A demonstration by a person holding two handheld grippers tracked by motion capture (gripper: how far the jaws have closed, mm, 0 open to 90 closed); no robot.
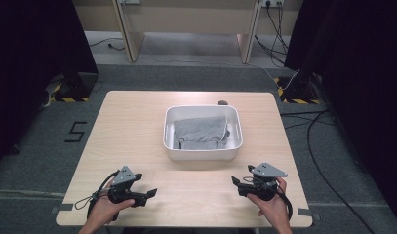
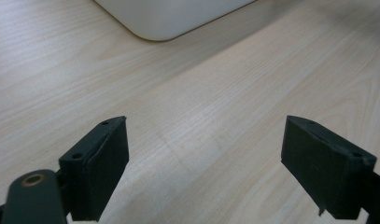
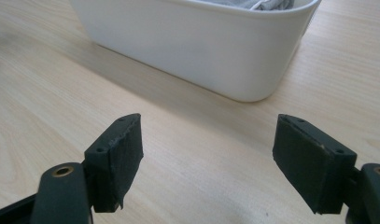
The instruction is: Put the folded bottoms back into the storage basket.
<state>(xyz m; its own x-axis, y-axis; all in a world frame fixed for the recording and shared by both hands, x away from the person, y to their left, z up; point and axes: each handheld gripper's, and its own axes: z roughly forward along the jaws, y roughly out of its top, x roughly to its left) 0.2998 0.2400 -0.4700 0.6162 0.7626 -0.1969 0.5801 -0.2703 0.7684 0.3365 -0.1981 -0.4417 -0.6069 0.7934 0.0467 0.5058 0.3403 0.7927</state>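
Grey cloth (image 1: 201, 131) is seen folded inside a white tub (image 1: 204, 155) at table centre, high view. Tub lies ahead of both tools, well apart from them: fwd and inward of the left gripper (image 1: 148, 194), fwd and inward of the right gripper (image 1: 236, 183). Both are held low over the wooden table (image 1: 128, 126) near its front edge, jaws spread, nothing between them.

Left gripper view: jaws are spread wide w/ bare wood between; a rounded corner of the tub (image 2: 169, 18) is seen ahead, up and slightly left of the gap.

Right gripper view: jaws are likewise released and empty; tub wall (image 3: 192, 51) is seen straight ahead, w/ a sliver of cloth (image 3: 262, 4) over the rim.

Step judged: approach to the cloth. To be done well, grippers should be raised over the rim before descending, so the wall isn't knocked. Cloth edges should be taken at two separate points, one per tool, pinched through all layers, then lifted evenly so the tub isn't dragged.
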